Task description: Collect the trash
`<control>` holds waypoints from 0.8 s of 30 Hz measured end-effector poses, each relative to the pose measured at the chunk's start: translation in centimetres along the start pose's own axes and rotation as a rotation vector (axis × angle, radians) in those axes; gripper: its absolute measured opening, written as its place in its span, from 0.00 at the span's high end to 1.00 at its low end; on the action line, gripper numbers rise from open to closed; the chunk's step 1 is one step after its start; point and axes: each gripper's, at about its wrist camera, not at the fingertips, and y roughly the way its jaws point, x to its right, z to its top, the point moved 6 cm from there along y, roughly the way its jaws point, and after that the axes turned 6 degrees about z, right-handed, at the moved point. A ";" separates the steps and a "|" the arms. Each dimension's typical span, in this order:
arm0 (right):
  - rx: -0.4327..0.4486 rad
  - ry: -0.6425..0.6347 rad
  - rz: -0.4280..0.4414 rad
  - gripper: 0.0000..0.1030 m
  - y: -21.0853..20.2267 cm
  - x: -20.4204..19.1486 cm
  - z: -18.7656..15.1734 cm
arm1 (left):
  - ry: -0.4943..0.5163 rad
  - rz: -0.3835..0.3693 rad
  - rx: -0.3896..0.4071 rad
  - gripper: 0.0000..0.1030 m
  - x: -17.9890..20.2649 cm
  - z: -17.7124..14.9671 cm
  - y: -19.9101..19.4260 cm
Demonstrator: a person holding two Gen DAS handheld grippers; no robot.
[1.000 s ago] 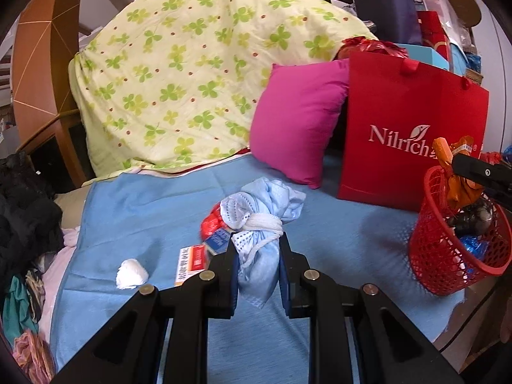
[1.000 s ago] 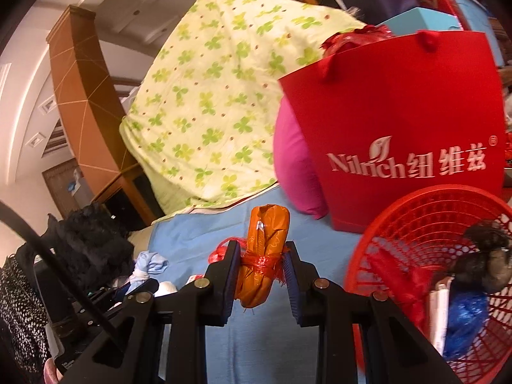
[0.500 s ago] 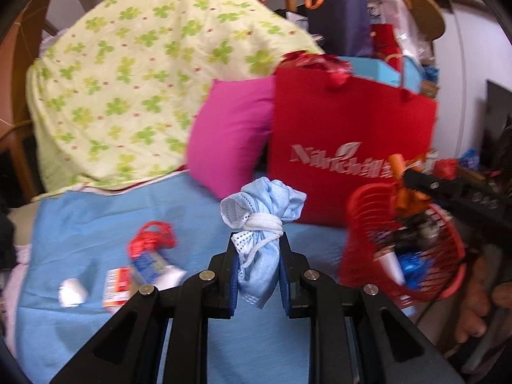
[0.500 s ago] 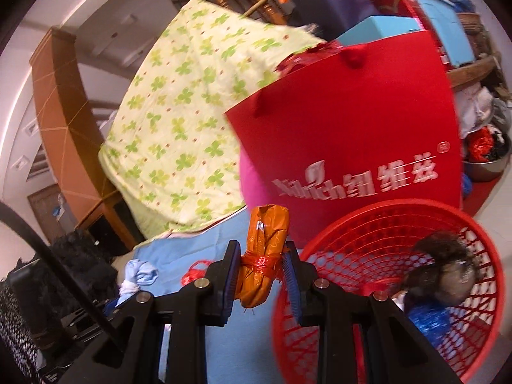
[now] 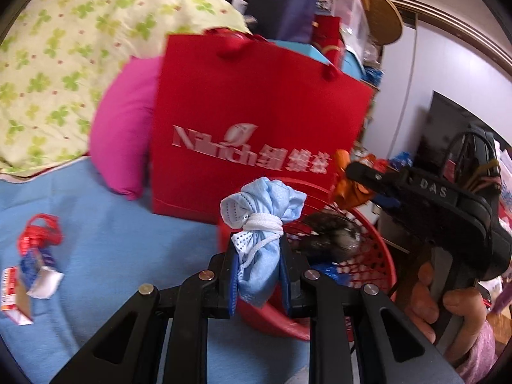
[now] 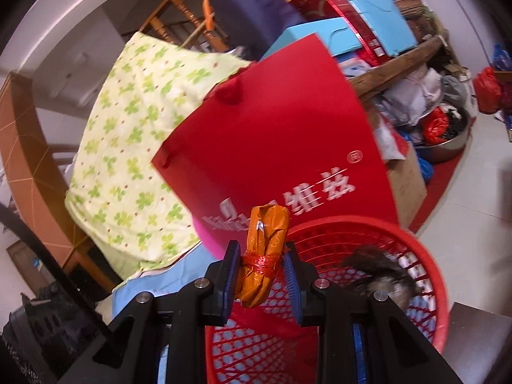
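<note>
My left gripper is shut on a bundled blue face mask tied with its white strap, held at the near rim of the red mesh basket. My right gripper is shut on an orange wrapper bundle tied with red string, held over the open red mesh basket. The right gripper also shows in the left wrist view, above the basket's far side. The basket holds a dark clump and blue scraps.
A red paper bag stands right behind the basket, beside a pink cushion and a clover-print quilt. On the blue sheet at left lie a red string piece and small cartons.
Both grippers have swung right toward the basket with their bundles still held. The left one went from above the sheet to the basket's rim; the right one now hangs over the basket's opening.
</note>
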 end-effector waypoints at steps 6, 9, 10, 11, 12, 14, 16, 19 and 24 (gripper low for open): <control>0.008 0.032 -0.042 0.71 -0.6 2.5 1.0 | 0.038 -0.063 -0.053 0.72 3.0 -1.6 2.7; 0.007 0.057 -0.046 0.71 -0.7 3.2 1.2 | 0.044 -0.061 -0.058 0.43 3.6 -2.3 2.9; 0.002 0.067 -0.043 0.68 -0.6 3.3 1.3 | 0.044 -0.058 -0.048 0.39 3.6 -2.3 2.8; -0.003 0.073 -0.041 0.60 -0.5 3.3 1.2 | 0.044 -0.061 -0.036 0.38 3.6 -2.3 2.5; -0.007 0.076 -0.043 0.52 -0.5 3.3 1.2 | 0.048 -0.065 -0.033 0.38 3.6 -2.2 2.2; 0.021 0.066 -0.044 0.35 -0.9 2.8 1.2 | 0.046 -0.052 -0.027 0.38 3.0 -2.1 1.7; 0.041 0.039 -0.023 0.35 -1.3 1.7 1.3 | 0.035 -0.033 -0.027 0.38 2.1 -2.0 1.1; 0.065 -0.008 0.010 0.35 -1.5 -0.6 1.1 | 0.028 0.029 -0.025 0.38 0.1 -2.1 -0.3; 0.064 -0.080 0.124 0.35 -0.9 -5.9 -0.5 | -0.005 0.177 -0.019 0.37 -5.6 -2.8 -3.7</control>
